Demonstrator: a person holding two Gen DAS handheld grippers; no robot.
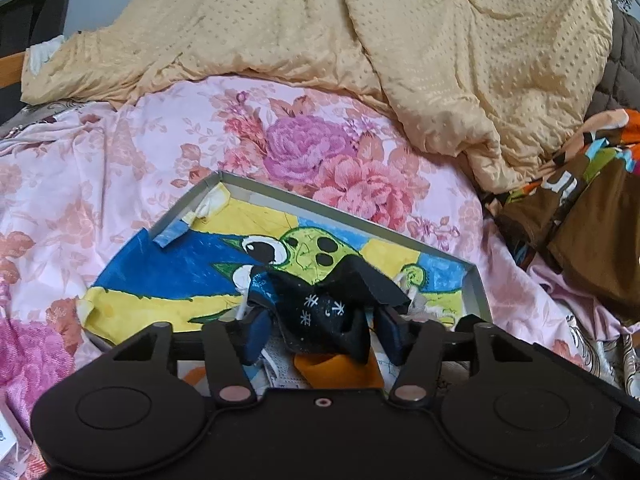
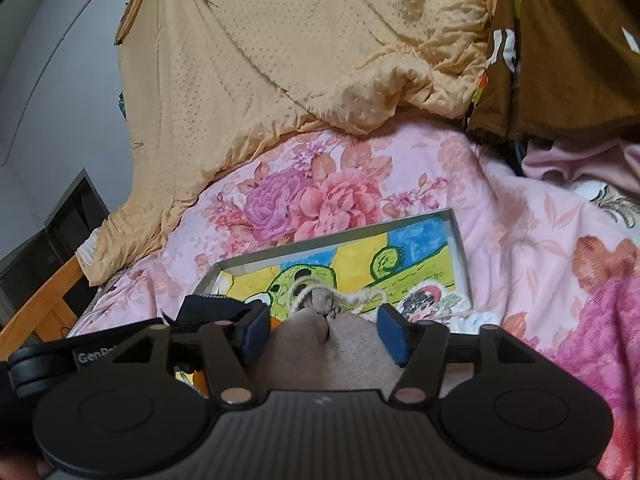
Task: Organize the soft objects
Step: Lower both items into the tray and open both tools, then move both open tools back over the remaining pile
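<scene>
A shallow grey box lined with a yellow, blue and green cartoon drawing lies on the floral bedsheet; it also shows in the right wrist view. My left gripper is shut on a dark blue cloth with white snowflake marks, held over the box's near end. An orange item lies under it. My right gripper is shut on a beige drawstring pouch with a cream cord, over the box's near edge.
A crumpled yellow dotted quilt covers the far side of the bed. A brown patterned cloth lies at the right. A wooden bed rail runs at the left. The pink floral sheet surrounds the box.
</scene>
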